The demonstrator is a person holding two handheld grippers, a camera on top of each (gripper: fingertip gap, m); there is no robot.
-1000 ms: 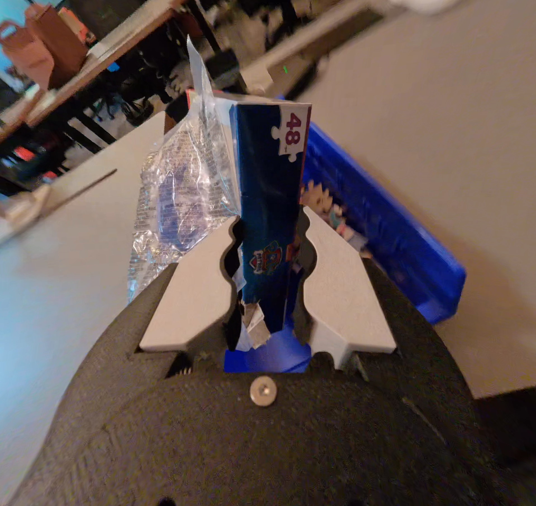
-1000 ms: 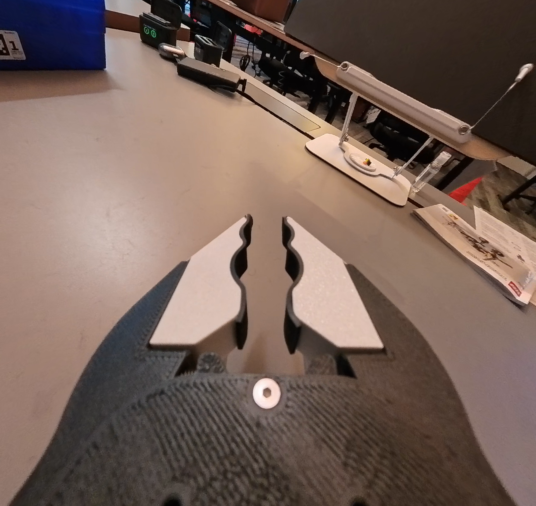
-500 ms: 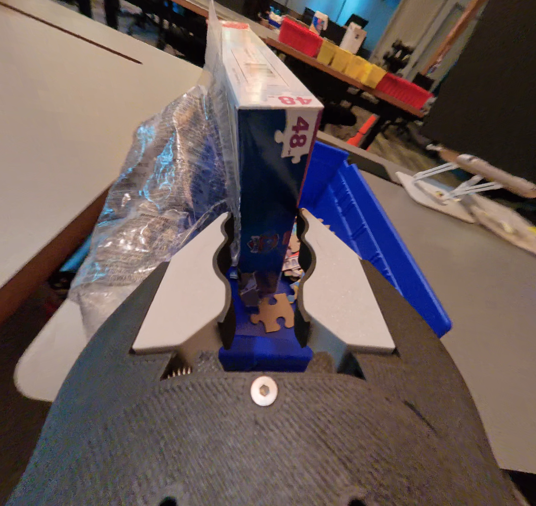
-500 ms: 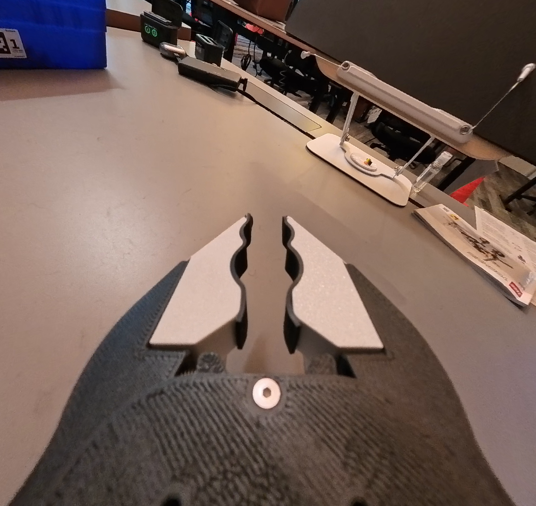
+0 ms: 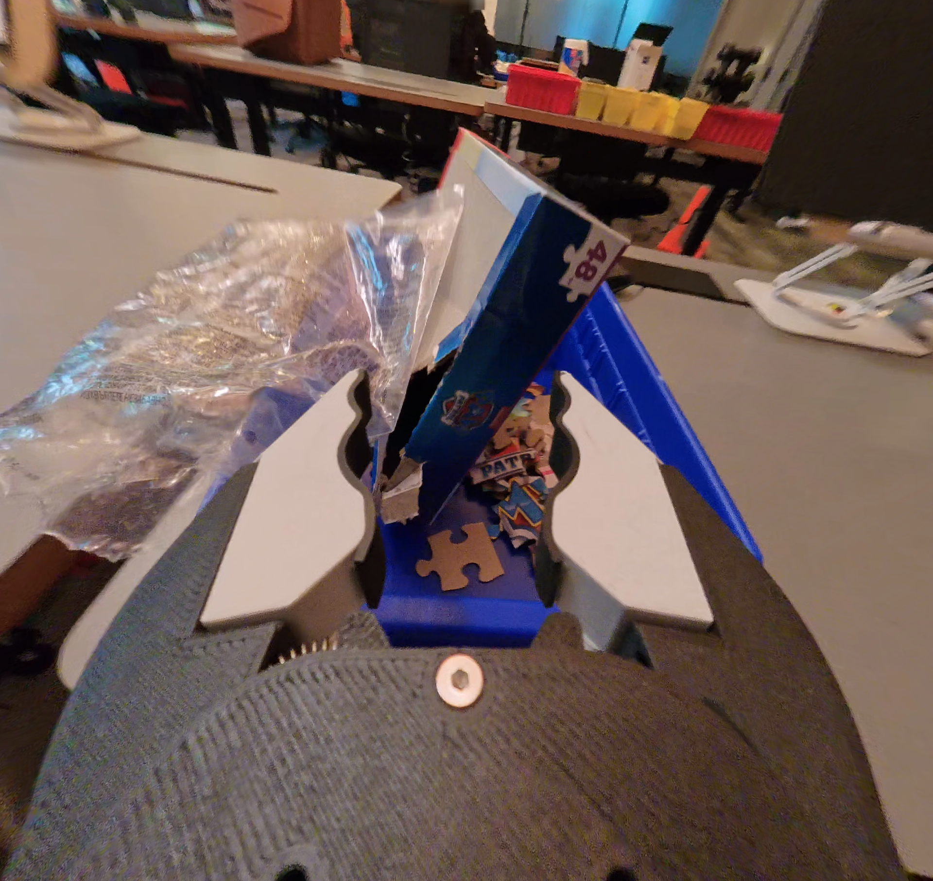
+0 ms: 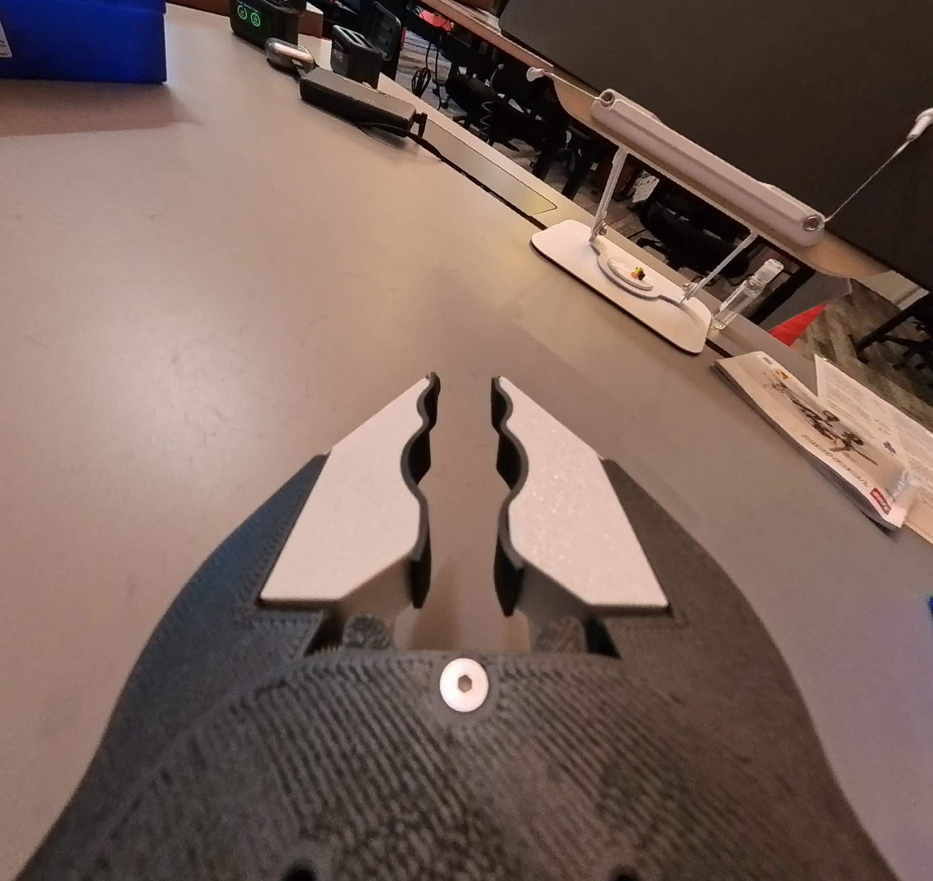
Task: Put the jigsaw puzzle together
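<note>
- Left gripper (image 5: 457,427): jaws wide apart, gripping nothing; puzzle box (image 5: 510,331) leans tilted between them over the blue bin (image 5: 651,402).
- Box: likely light, stiff cardboard; grip its flat faces.
- Plastic wrap (image 5: 202,352): limp, slippery.
- Right gripper (image 6: 462,390): jaws narrowly parted, empty, above tabletop (image 6: 202,276).

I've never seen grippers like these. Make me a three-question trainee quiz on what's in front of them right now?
1. True or false: the left gripper has its fingers spread wider than the tilted blue cardboard puzzle box between them.
2. What lies loose in the blue plastic bin below that box?
A. Coins
B. Jigsaw pieces
C. Screws
3. Fill in: the right gripper holds ____ above the grey table.

Key: 1 true; 2 B; 3 nothing.
</note>
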